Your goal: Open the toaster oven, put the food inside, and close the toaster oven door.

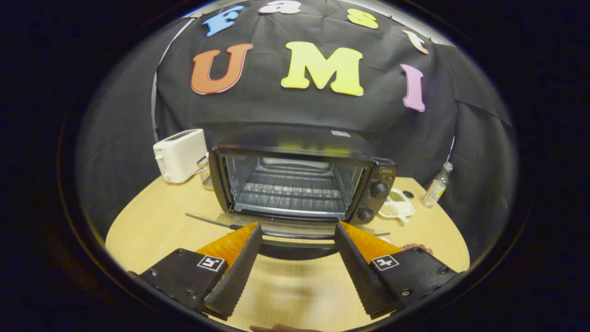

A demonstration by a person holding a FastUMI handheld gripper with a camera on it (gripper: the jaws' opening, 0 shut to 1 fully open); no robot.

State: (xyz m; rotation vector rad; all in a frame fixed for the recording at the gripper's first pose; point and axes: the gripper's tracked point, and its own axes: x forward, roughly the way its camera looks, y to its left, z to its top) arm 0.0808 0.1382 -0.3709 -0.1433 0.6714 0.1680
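gripper view shows the gripper (298, 230) with its fingers wide apart and nothing between them. the oven (299, 182) sits straight ahead on the table (152, 221). its door (286, 227) is already down flat, and the handle (297, 249) runs side to side just past the fingertips. the rack (290, 189) inside is bare. the food looks like the reddish bit (417, 249) by the right finger, but i cannot tell for sure. the next move may be a turn to the right to get it.
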